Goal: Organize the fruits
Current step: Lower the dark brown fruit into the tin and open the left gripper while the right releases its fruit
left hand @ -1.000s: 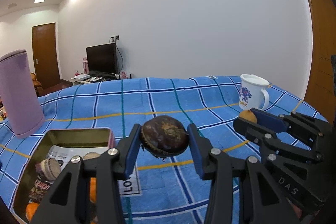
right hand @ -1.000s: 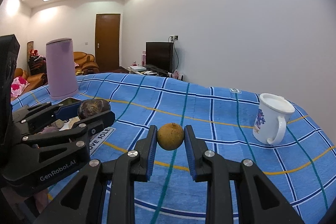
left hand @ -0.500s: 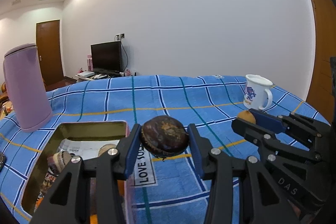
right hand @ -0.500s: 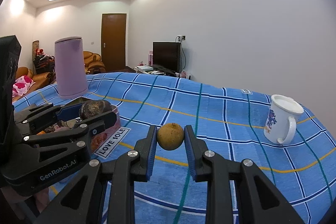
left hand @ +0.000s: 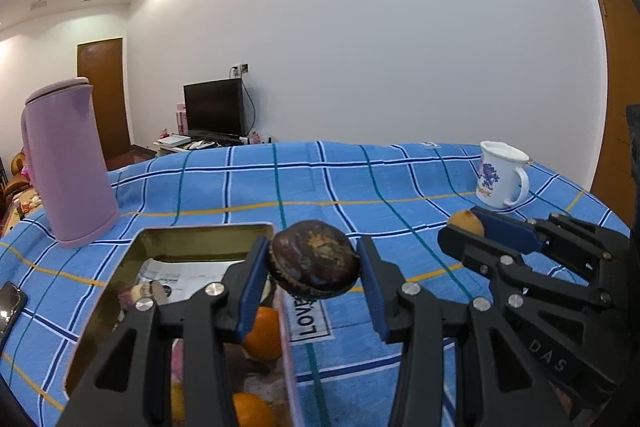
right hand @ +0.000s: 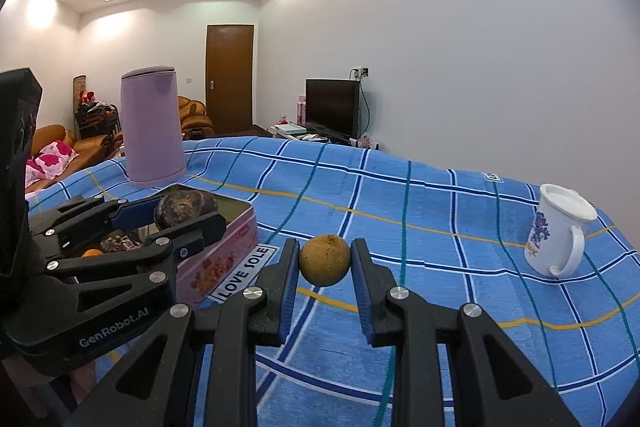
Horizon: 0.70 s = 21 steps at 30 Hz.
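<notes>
My left gripper (left hand: 313, 269) is shut on a dark brown wrinkled fruit (left hand: 313, 264), held above the right rim of an open pink tin (left hand: 208, 230). The tin holds oranges (left hand: 262, 331) and other items. My right gripper (right hand: 325, 261) is shut on a small yellow-brown round fruit (right hand: 325, 259), held above the blue checked cloth, right of the tin (right hand: 228, 251). The right gripper with its fruit (left hand: 466, 222) shows at the right of the left wrist view. The left gripper with the dark fruit (right hand: 185, 207) shows at the left of the right wrist view.
A tall purple kettle (left hand: 68, 167) stands behind the tin at the left. A white printed mug (right hand: 558, 233) stands at the far right of the cloth. A phone (left hand: 10, 309) lies at the left edge. A TV and sofa are beyond the table.
Both grippers have moved left toward the tin, each still holding its fruit. The dark fruit now sits over the tin's right rim.
</notes>
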{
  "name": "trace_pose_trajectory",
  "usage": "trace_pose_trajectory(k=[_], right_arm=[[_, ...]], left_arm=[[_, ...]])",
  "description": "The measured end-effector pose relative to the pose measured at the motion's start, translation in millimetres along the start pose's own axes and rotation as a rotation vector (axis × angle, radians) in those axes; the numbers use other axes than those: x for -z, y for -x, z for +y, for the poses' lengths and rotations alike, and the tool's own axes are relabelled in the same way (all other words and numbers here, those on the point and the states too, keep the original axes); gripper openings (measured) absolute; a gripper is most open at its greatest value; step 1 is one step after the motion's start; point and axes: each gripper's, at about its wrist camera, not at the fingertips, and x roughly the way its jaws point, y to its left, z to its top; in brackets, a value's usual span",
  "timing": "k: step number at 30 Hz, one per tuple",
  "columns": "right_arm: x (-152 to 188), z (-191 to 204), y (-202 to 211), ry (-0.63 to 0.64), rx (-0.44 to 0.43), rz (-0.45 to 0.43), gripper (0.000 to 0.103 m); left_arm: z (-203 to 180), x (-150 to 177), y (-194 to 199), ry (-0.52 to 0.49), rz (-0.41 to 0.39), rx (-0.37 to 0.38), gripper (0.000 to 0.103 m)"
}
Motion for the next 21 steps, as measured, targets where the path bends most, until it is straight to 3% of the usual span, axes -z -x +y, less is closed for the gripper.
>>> trace_pose_trajectory(k=[21], right_arm=[[-7.6,37.6,-15.2,0.051,-0.052,0.013,0.028]], left_arm=[[40.1,5.5,10.1,0.032,0.011,-0.050,0.046]])
